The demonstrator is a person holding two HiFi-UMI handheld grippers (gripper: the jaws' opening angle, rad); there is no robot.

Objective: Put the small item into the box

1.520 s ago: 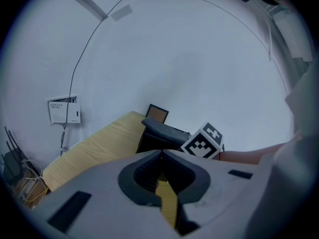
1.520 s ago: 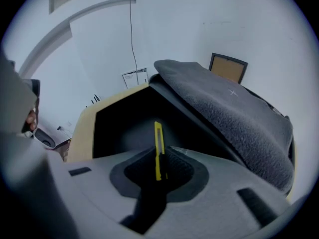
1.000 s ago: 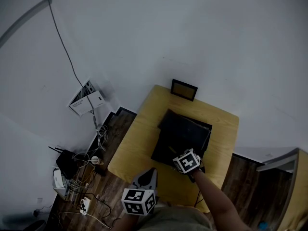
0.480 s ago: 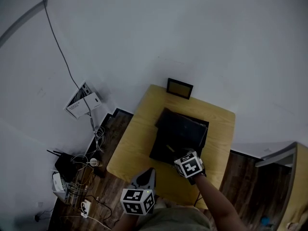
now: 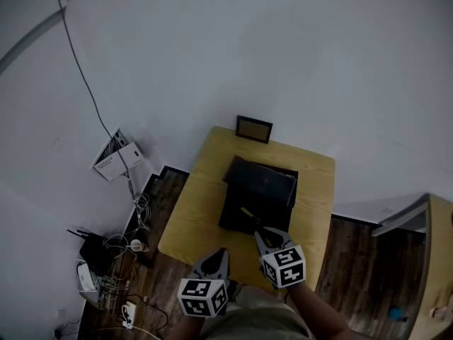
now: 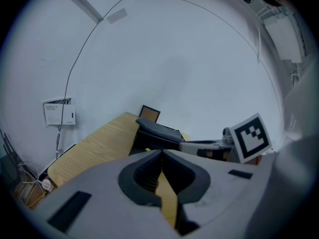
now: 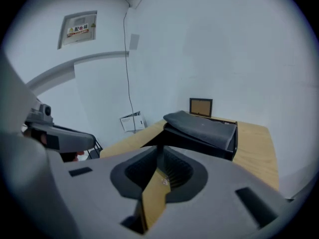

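The left gripper (image 5: 224, 252) hangs over the near edge of the wooden table (image 5: 190, 211), jaws together and empty; the right gripper (image 5: 259, 234), jaws closing with nothing between them, sits at the near side of the black box (image 5: 267, 184); a thin yellowish item (image 5: 247, 213) lies in the box's near part, just ahead of that gripper

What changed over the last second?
The right gripper pulled back off the black box toward the person, now over the near part of the light wooden table, jaws closing on nothing. Left gripper, box and table stayed put.
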